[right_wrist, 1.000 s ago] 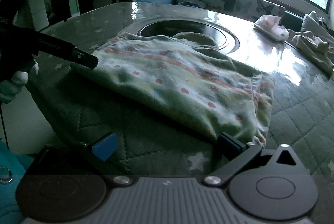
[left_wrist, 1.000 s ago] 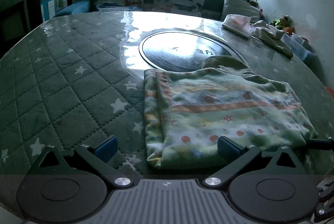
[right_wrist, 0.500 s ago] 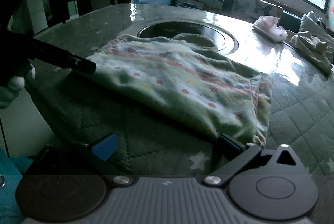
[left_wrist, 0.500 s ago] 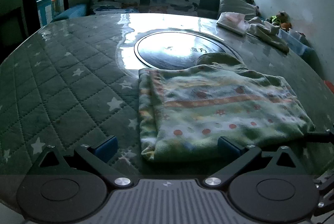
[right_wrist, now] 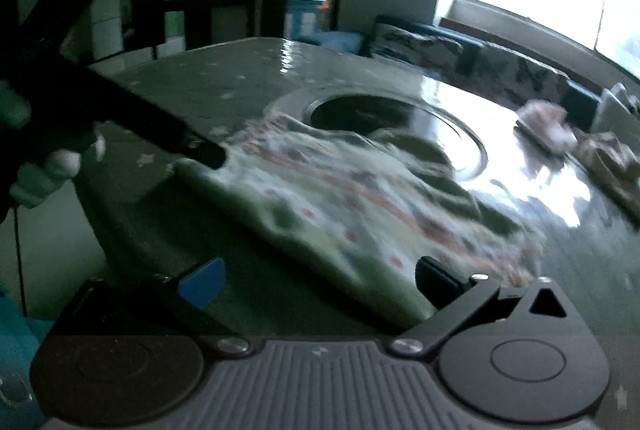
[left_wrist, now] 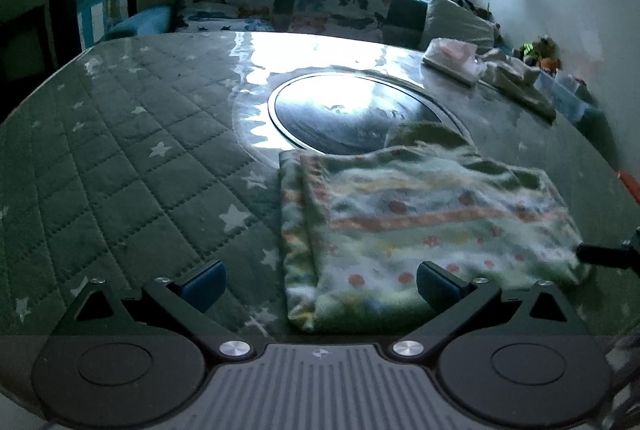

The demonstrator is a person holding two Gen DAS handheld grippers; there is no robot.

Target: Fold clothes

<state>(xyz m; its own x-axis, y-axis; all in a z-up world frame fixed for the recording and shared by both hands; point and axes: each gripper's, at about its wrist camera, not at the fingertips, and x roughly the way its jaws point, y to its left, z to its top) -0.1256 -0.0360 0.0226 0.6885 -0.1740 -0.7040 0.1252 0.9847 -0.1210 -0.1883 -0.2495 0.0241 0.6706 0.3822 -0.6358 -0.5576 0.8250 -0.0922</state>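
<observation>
- A folded garment (left_wrist: pixel 424 230), pale green with orange stripes and dots, is seen lying flat on the quilted, star-patterned counter (left_wrist: pixel 120 165), just in front of the round dark inset (left_wrist: pixel 352 113) at the counter's centre.
- The left hand-held gripper (left_wrist: pixel 320 280) is held with its jaws wide apart, nothing between them; its right finger (left_wrist: pixel 438 286) overlaps the garment's near edge, and contact cannot be confirmed.
- The right hand-held gripper (right_wrist: pixel 318 282) is likewise spread wide and empty, low over the counter edge beside the garment (right_wrist: pixel 360 205).
- In the right wrist view, the other tool's dark tip (right_wrist: pixel 208 153) is noted at the garment's far corner, with a hand (right_wrist: pixel 44 169) behind it.
- That view is blurred.
- Other clothes (left_wrist: pixel 516 85) are recorded near the counter's far right rim.
</observation>
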